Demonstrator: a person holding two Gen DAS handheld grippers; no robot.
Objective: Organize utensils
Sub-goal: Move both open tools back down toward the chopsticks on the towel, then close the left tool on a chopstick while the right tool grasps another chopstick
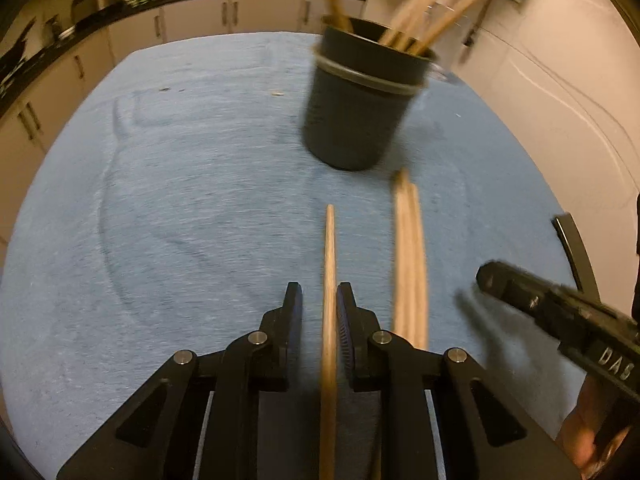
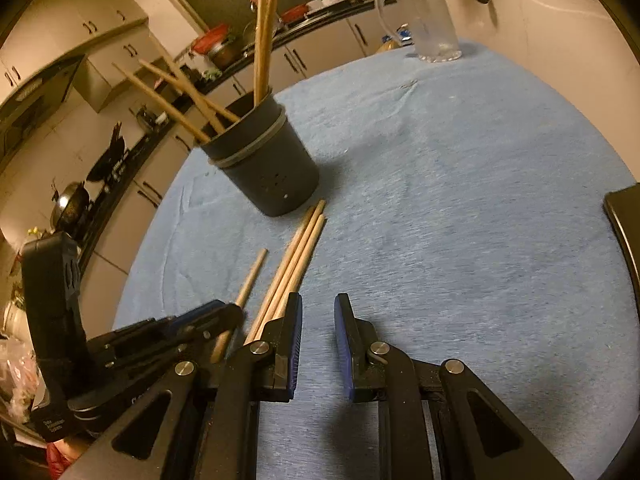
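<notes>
Left wrist view: left gripper [image 1: 319, 292] straddles chopstick [image 1: 329, 248], not pinched, bound for holder [image 1: 356, 108]; right gripper [image 2: 318, 304] apart, empty.

The dark cup [image 1: 360, 100] is motion-blurred (its wooden sticks [image 1: 436, 4] are cut off by the top edge).

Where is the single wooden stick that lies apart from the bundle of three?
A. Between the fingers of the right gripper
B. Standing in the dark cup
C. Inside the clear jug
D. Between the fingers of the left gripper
D: the lone stick runs between the left gripper fingers, while the right gripper holds nothing.
</notes>
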